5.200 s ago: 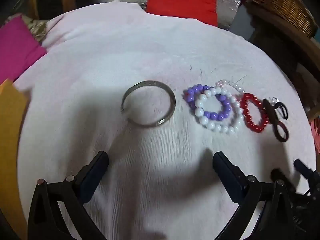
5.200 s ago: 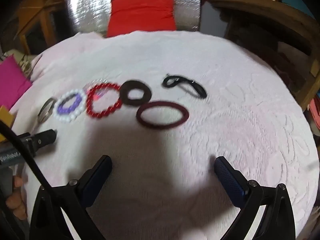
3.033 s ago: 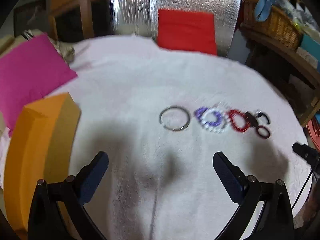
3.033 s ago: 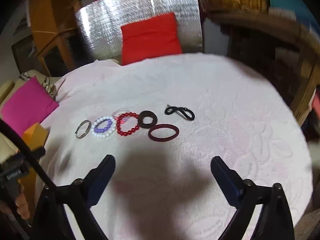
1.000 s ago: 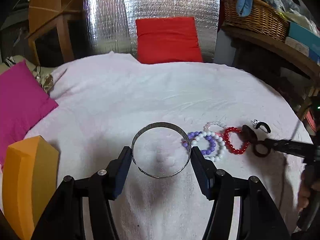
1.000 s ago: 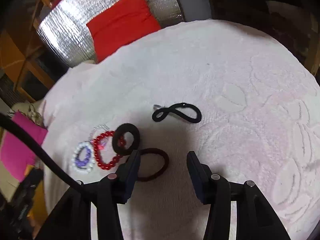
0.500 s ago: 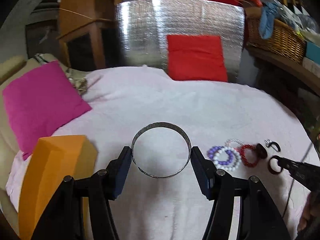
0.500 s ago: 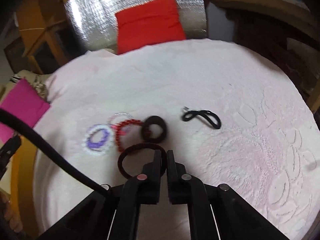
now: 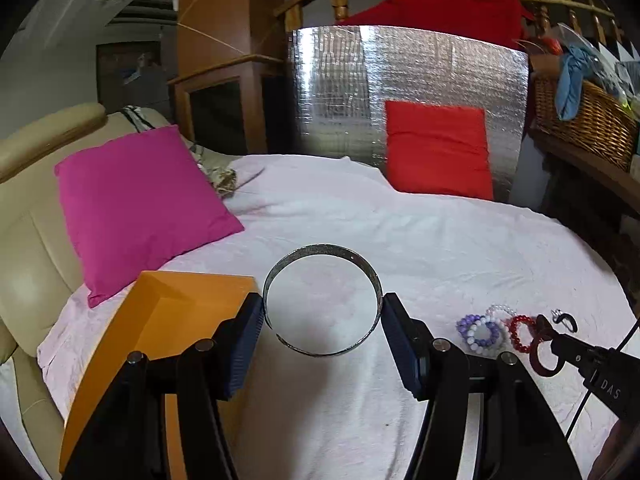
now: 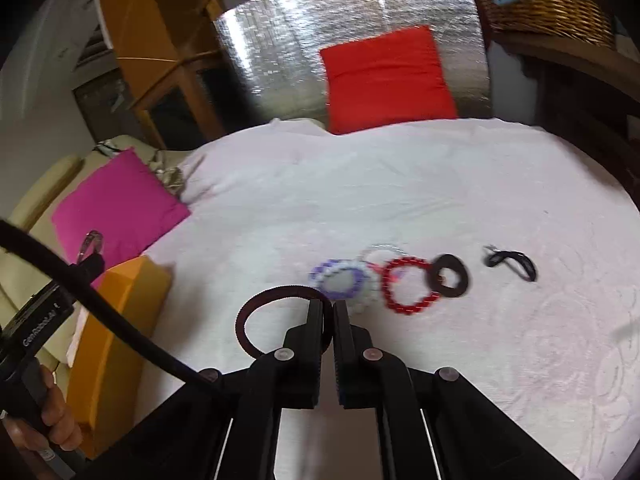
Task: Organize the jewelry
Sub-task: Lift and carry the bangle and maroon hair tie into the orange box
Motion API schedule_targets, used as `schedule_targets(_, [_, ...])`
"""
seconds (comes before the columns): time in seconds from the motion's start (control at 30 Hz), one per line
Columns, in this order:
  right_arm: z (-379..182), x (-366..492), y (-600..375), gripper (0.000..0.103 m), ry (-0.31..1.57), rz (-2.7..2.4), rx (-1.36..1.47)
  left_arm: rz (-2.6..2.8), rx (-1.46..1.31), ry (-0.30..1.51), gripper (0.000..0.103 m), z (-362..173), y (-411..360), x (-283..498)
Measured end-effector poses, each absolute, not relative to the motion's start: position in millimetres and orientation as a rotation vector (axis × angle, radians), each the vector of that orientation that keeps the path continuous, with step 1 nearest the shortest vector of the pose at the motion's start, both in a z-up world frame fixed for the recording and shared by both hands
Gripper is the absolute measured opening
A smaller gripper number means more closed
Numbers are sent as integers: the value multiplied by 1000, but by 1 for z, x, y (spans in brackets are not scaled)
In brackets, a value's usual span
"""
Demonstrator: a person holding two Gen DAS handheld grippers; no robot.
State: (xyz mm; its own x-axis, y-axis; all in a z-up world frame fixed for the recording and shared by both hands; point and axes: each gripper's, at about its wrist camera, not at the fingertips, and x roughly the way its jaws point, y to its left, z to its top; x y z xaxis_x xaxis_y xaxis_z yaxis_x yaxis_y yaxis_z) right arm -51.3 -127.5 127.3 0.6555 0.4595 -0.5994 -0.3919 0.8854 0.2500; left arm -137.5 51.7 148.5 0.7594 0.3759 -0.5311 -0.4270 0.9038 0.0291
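My left gripper [image 9: 322,312] is shut on a silver bangle [image 9: 322,254] and holds it above the white cloth, beside an orange box [image 9: 168,312]. My right gripper [image 10: 328,306] is shut on a dark maroon hair tie [image 10: 256,308], lifted off the cloth; this hair tie also shows in the left wrist view [image 9: 540,354]. On the cloth lie a purple and white bead bracelet [image 10: 344,278], a red bead bracelet [image 10: 408,284], a thick black hair tie [image 10: 450,274] and a thin black hair tie [image 10: 512,262].
The round table's white cloth [image 9: 440,232] fills the middle. A pink cushion [image 9: 136,204] lies at the left on a beige sofa [image 9: 24,240]. A red cushion [image 9: 438,148] leans on a silver foil panel [image 9: 340,88] at the back. A wicker basket [image 9: 580,116] stands at the right.
Both grippers have risen and tilted up, the left with the bangle, the right with the maroon hair tie. The orange box now sits closer to the left gripper.
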Motion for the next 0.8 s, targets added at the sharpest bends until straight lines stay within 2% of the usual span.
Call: schedule_targets(0.8, [144,-115,26,6,662,870,25,676,-251,611,62,133,142,-233])
